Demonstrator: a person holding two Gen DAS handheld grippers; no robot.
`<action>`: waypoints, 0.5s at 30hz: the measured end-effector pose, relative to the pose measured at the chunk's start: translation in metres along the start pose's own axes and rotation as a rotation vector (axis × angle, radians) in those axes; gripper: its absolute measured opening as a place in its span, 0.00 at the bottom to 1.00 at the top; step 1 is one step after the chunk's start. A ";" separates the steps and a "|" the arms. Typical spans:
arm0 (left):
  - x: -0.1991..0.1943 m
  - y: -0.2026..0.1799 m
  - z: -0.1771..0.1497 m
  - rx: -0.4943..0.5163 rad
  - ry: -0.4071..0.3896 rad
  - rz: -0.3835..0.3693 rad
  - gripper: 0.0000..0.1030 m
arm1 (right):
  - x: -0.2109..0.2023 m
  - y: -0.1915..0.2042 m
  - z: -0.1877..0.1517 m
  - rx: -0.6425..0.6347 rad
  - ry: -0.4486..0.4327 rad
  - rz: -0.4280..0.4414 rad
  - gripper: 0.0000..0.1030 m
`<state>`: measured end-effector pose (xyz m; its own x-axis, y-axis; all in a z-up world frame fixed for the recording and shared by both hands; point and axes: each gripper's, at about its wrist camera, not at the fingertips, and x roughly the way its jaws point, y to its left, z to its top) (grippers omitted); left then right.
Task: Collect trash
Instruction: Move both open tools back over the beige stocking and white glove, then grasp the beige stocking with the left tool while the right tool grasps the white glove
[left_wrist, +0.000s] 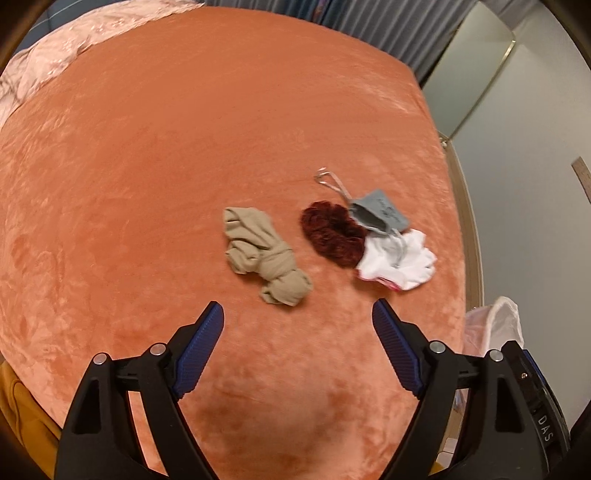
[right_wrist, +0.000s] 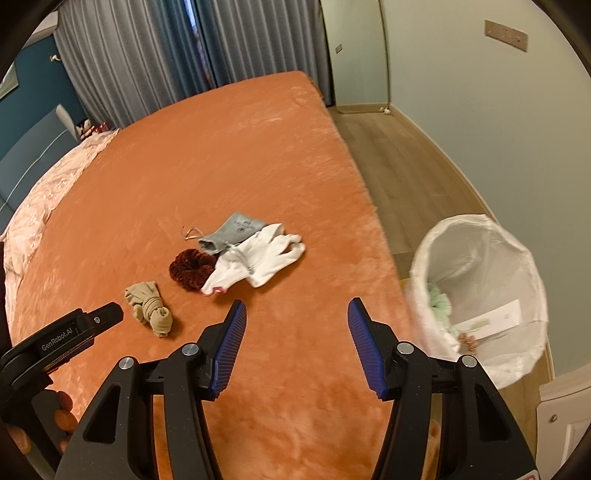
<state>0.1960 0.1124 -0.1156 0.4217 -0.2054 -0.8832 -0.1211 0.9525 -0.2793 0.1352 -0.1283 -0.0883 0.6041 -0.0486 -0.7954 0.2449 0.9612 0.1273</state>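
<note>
Four items remained on the orange plush bed cover (right_wrist: 258, 155); both grippers spread, empty.
Beside it, white-lined bin (right_wrist: 480, 236) held some trash; left gripper (left_wrist: 297, 317) and right gripper (right_wrist: 293, 314) hovered short of knotted beige stocking (left_wrist: 264, 254), maroon scrunchie (left_wrist: 330, 232), grey pouch (left_wrist: 384, 214), white sock (left_wrist: 400, 258).

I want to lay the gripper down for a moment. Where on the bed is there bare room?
The orange bedspread is bare from the pink quilt across to the grey pouch, and again in front of both open grippers. It is crowded where the pouch, red scrunchie and white cloth touch, with the beige stocking just apart.
</note>
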 end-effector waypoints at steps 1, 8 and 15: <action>0.006 0.007 0.004 -0.015 0.011 0.006 0.76 | 0.007 0.005 0.001 -0.004 0.009 0.004 0.54; 0.044 0.039 0.028 -0.109 0.099 0.008 0.76 | 0.057 0.037 0.014 -0.015 0.078 0.027 0.54; 0.083 0.047 0.049 -0.182 0.181 -0.005 0.76 | 0.105 0.053 0.023 0.005 0.142 0.025 0.54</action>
<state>0.2689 0.1509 -0.1832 0.2569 -0.2624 -0.9301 -0.2860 0.8987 -0.3325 0.2293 -0.0884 -0.1509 0.4972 0.0148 -0.8675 0.2348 0.9602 0.1509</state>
